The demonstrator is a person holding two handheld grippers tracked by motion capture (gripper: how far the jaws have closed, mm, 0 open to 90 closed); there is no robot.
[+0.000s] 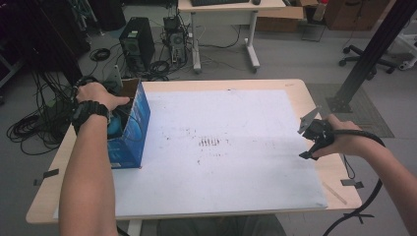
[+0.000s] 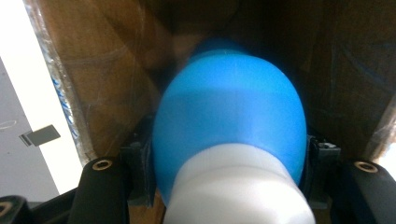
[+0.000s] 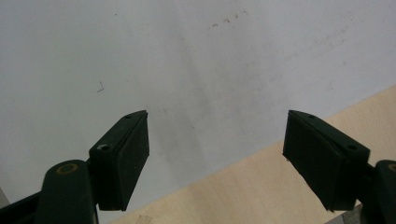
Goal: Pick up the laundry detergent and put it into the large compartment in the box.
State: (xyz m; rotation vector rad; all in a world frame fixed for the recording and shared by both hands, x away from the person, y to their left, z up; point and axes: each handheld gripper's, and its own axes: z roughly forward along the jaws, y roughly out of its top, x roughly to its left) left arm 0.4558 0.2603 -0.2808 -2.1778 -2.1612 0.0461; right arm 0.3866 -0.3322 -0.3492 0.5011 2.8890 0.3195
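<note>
I see the left gripper (image 2: pixel 229 186) down inside the open blue cardboard box (image 1: pixel 133 129) at the table's (image 1: pixel 295 88) left edge. Its jaws are clamped on a blue-and-white rounded object (image 2: pixel 229 140), one jaw on each flank, blue dome pointing deeper into the box, brown inner walls all round. From the high view the left hand (image 1: pixel 96 94) sits over the box top and a bit of blue shows inside.

Right gripper (image 3: pixel 217 158) has its jaws spread wide with nothing between them, hovering low over the white sheet (image 1: pixel 221 147) near its right edge, where bare wood starts. It's well apart from the box.
</note>
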